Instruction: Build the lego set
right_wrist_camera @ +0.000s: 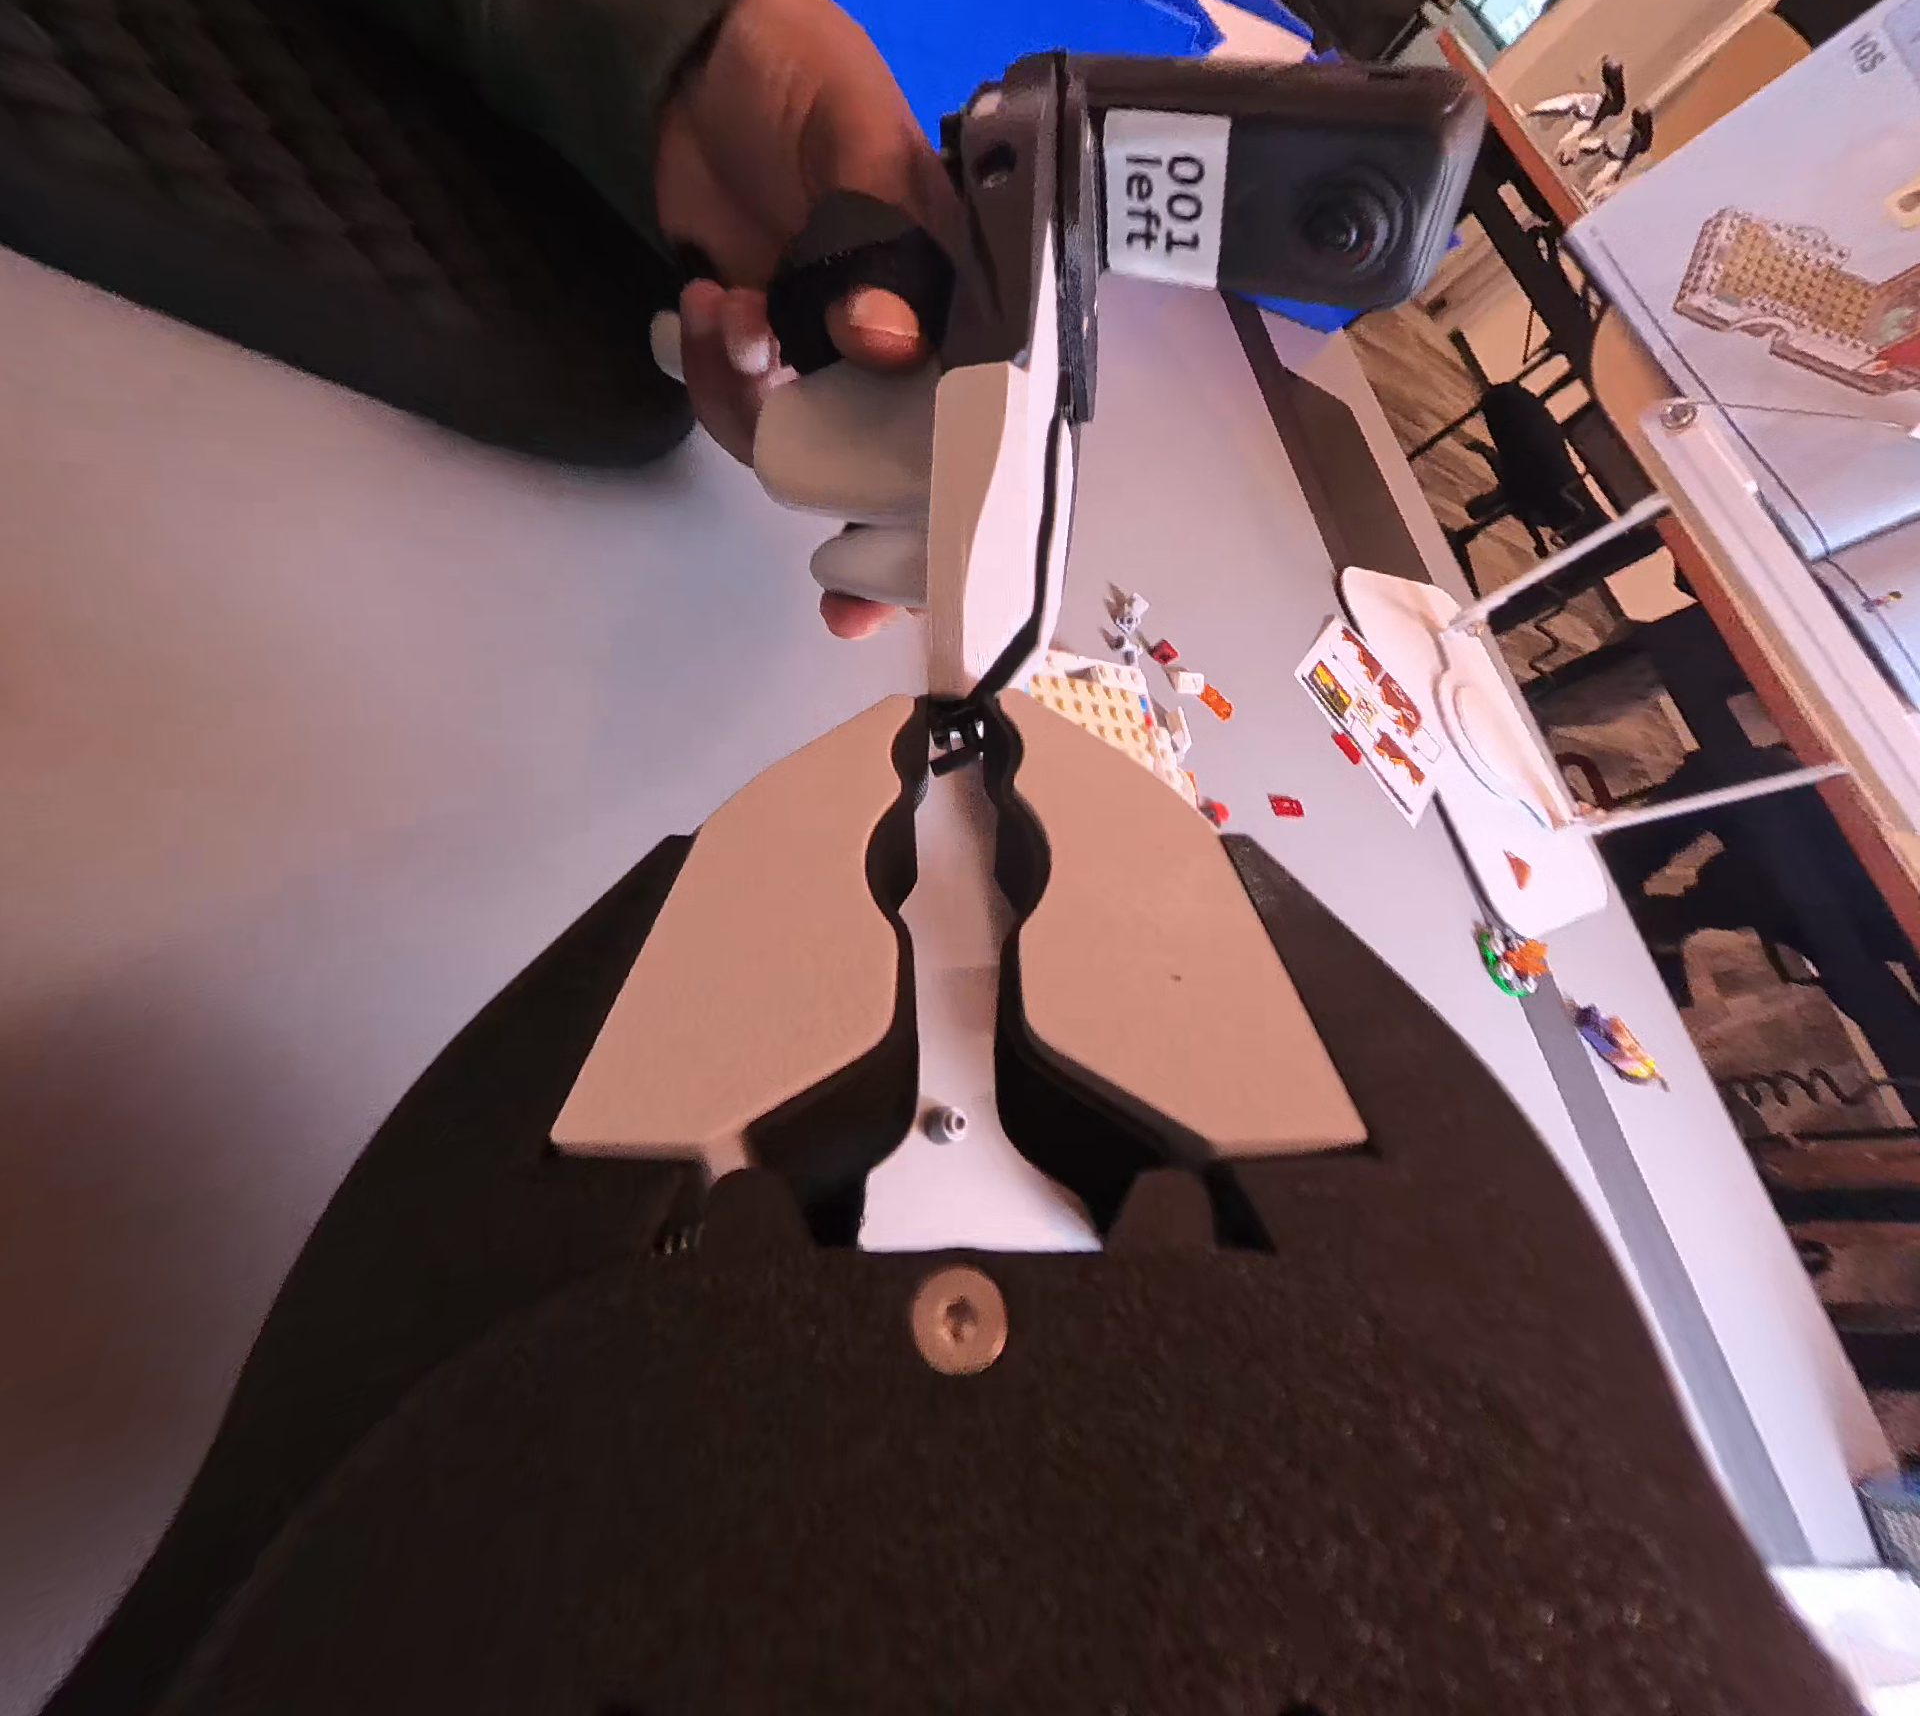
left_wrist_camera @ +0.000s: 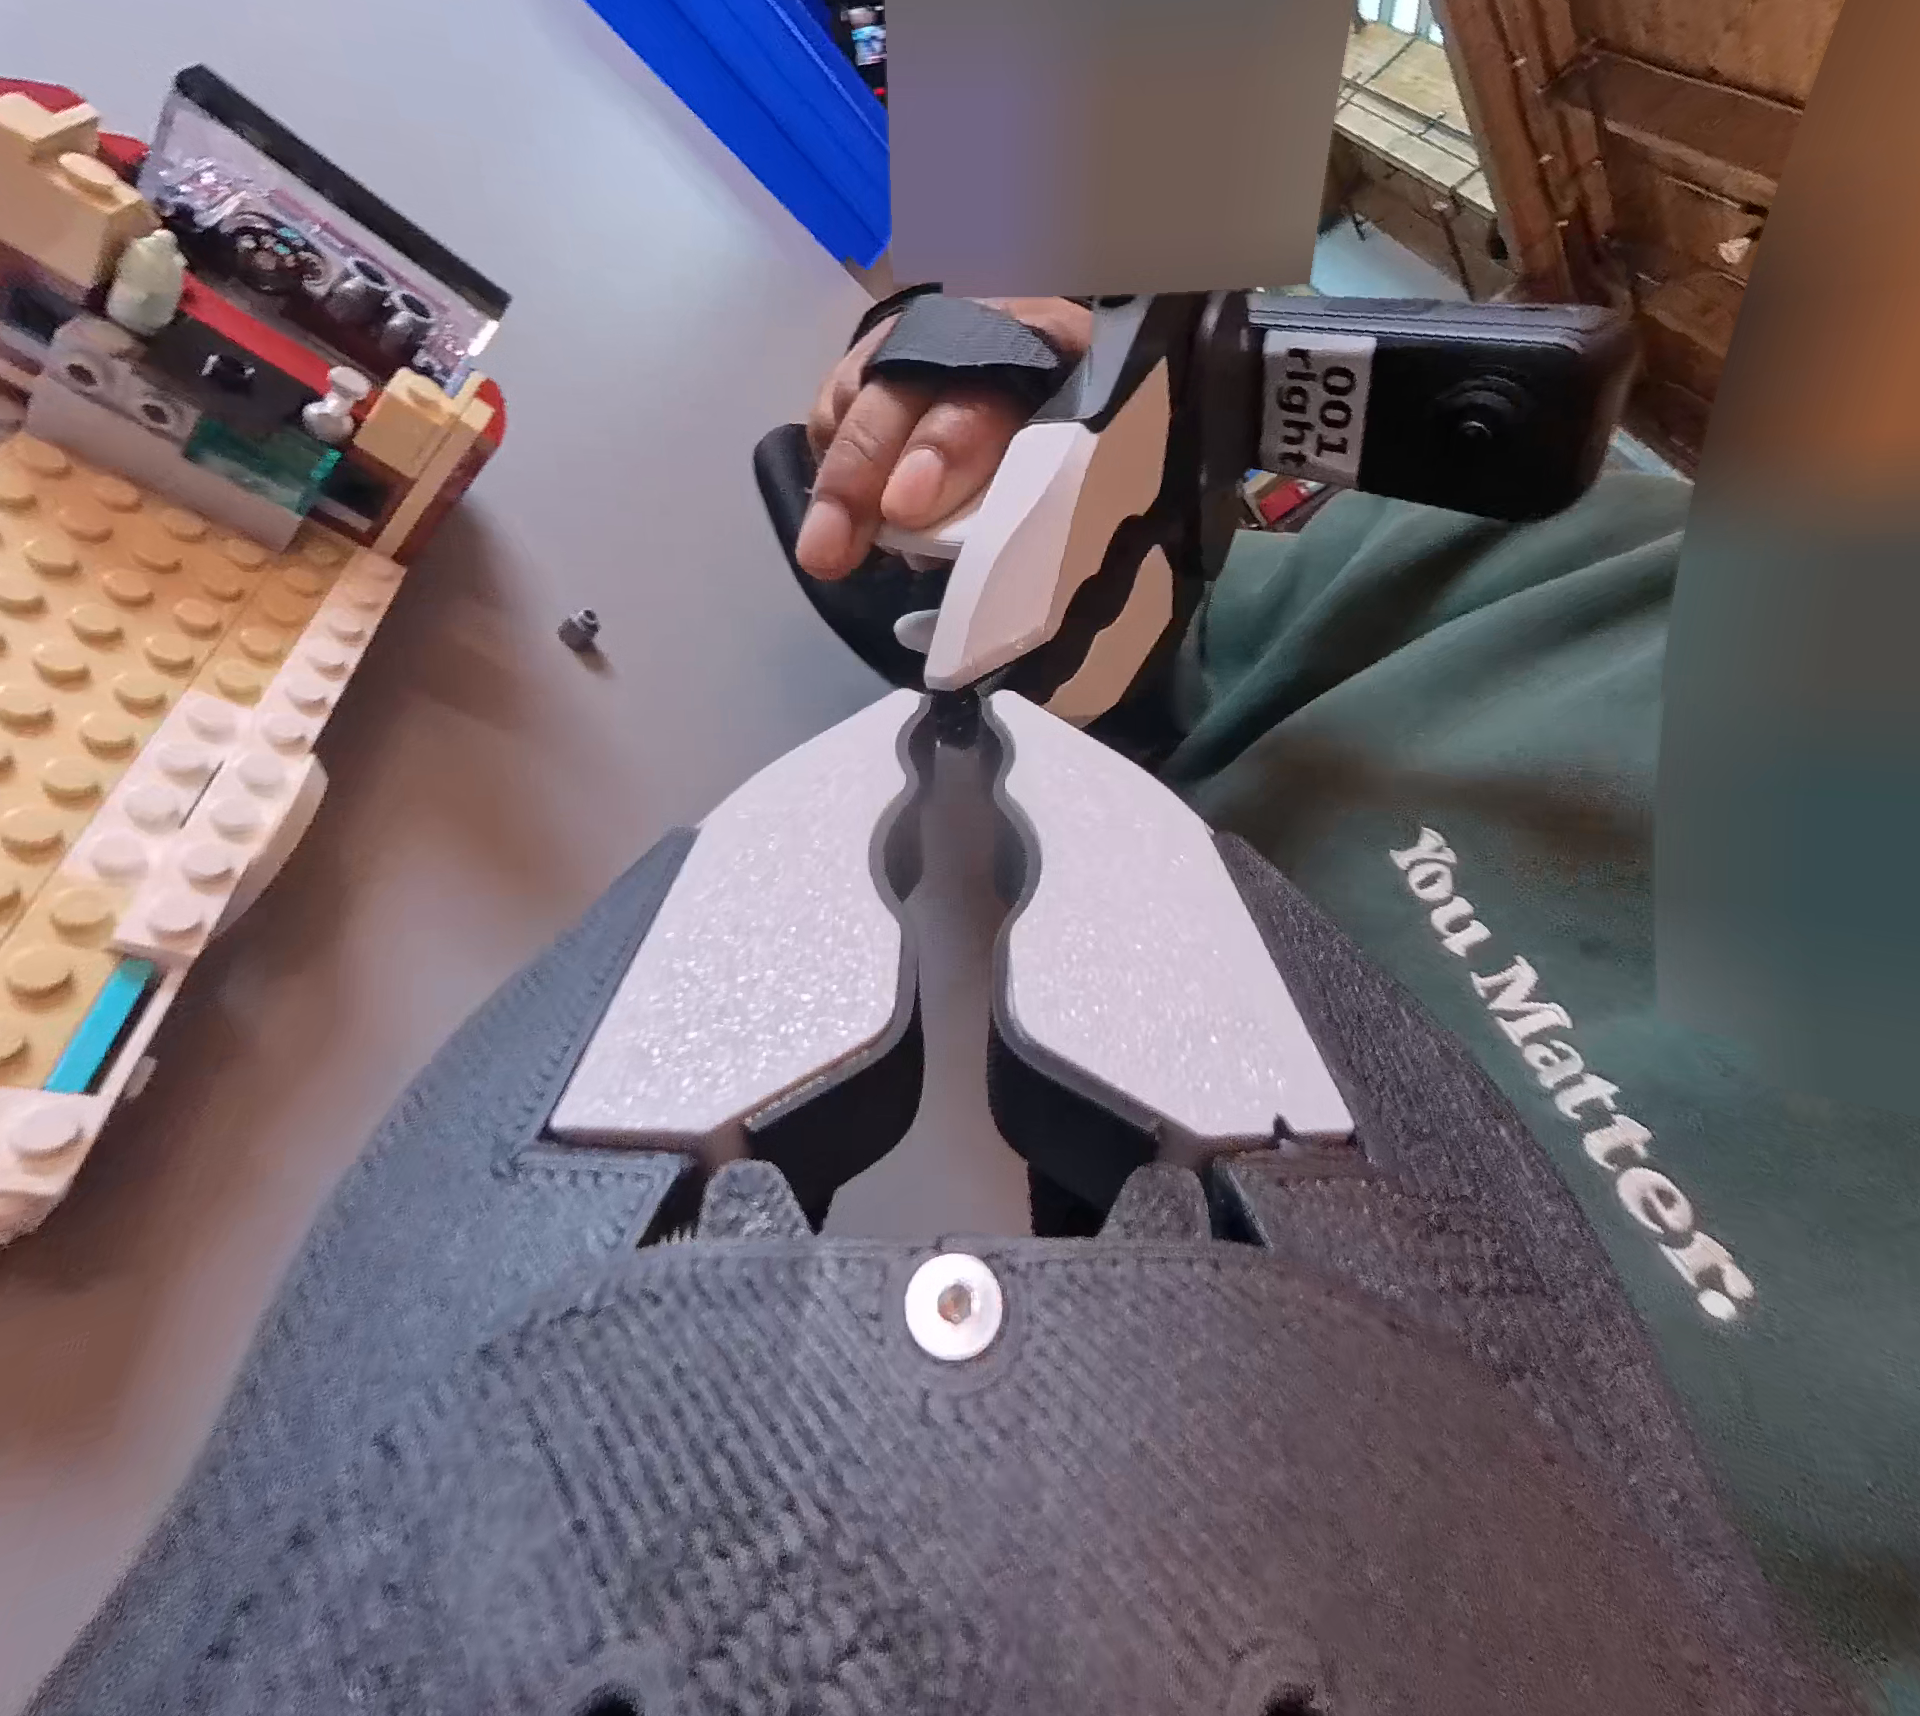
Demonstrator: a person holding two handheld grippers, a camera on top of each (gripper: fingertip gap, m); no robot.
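Left wrist view: I am holding a tiny black piece pinched at the very tips of the left gripper, whose jaws are closing to a sliver on it. The right gripper is meeting it tip to tip from beyond, and the right wrist view shows its own jaws nearly shut on the same black piece, so both tools are sharing one part in the air above the grey table.

Off to the left of my left jaws, the lego build is sitting partly finished: a tan studded base with white edging, and a low block of tan, red, grey and green bricks at its far end. A small dark stud is lying loose between the build and the jaws. In the right wrist view, scattered small parts, a sticker sheet and an open instruction booklet are waiting right of the jaws, so I am judging plenty of assembly is left.
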